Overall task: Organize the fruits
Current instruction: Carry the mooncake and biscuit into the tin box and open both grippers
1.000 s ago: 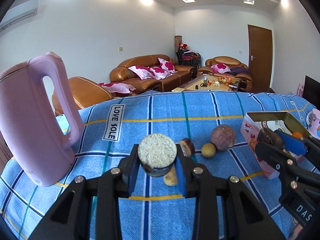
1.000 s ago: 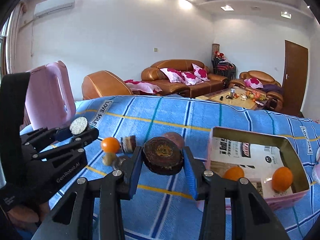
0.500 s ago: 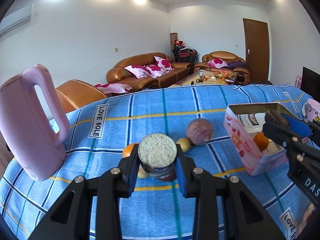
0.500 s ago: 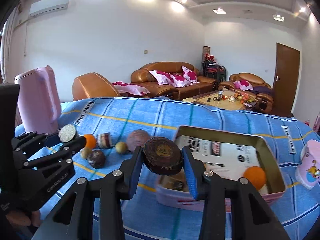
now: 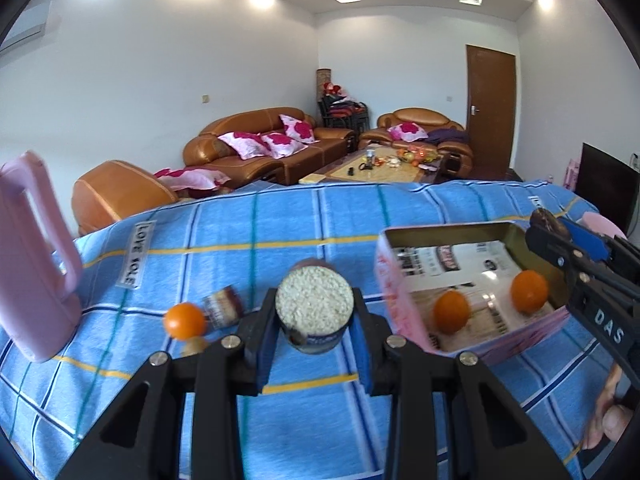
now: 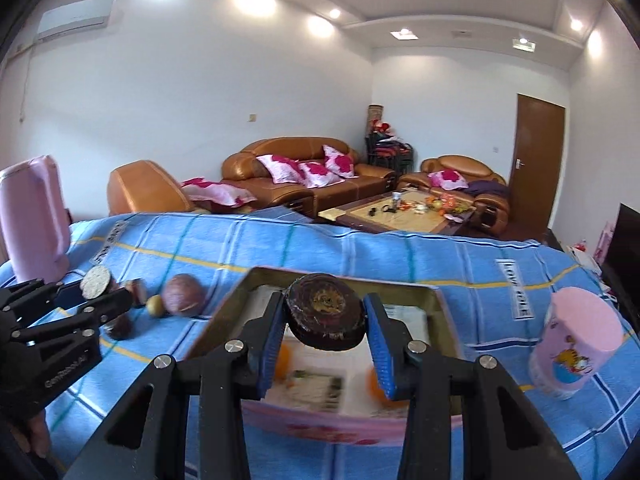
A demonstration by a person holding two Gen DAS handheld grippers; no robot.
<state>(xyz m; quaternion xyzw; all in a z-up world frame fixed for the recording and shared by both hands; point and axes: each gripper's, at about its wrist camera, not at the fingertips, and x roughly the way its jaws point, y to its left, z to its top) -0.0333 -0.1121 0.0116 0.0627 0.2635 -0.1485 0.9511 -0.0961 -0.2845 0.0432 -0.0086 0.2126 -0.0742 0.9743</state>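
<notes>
The left gripper clamps a pale-topped fruit slice at frame centre. The right gripper clamps a dark round fruit above the pink box, low and central, holding two oranges. Loose fruits lie at left on the blue cloth.

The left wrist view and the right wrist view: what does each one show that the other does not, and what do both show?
Only the left wrist view shows the loose orange on the blue cloth. Only the right wrist view shows the pink cup and the big purple fruit. Both show the pink box holding two oranges, the pink jug, the left claw shut on a pale-topped piece, and the right claw shut on a dark round piece.
</notes>
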